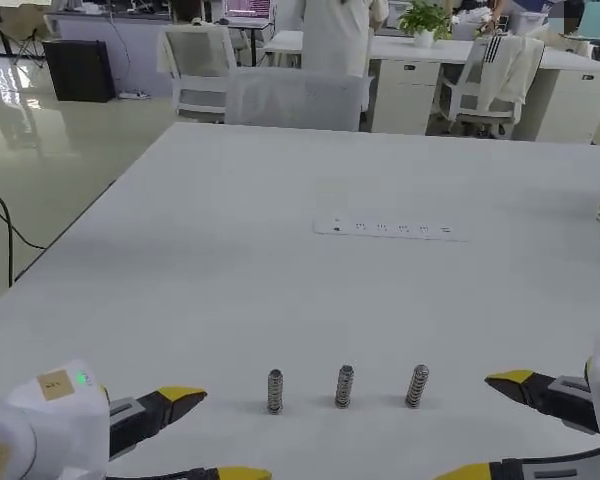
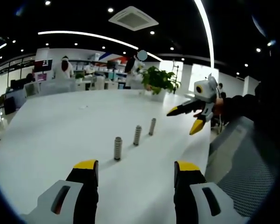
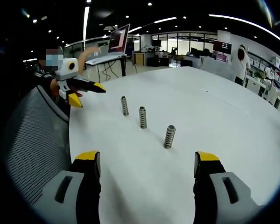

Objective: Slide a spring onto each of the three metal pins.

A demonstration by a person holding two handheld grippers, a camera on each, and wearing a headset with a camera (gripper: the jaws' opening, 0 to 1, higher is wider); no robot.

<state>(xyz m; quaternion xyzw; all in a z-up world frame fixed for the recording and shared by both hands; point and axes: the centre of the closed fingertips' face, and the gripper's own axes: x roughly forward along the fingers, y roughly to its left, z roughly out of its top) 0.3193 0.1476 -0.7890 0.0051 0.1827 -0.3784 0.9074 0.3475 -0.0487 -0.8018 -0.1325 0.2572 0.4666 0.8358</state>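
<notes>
Standing upright in a row near the front edge of the worktop, three springs sit between the left tongs and right tongs in the head view. Left gripper view: tongs apart, empty, springs ahead. Right gripper view: tongs likewise apart, springs ahead.

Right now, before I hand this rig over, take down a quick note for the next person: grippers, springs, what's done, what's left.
Left gripper: open, empty, low over the near edge of the white table.
Right gripper: open, empty, facing it from the other side.
Springs: the left spring, middle spring and right spring stand upright in a row between the grippers, apart from one another.
Done: all three look seated on their pins, though the coils hide the pins.
Left: probably nothing; just check that each is fully seated.
</notes>
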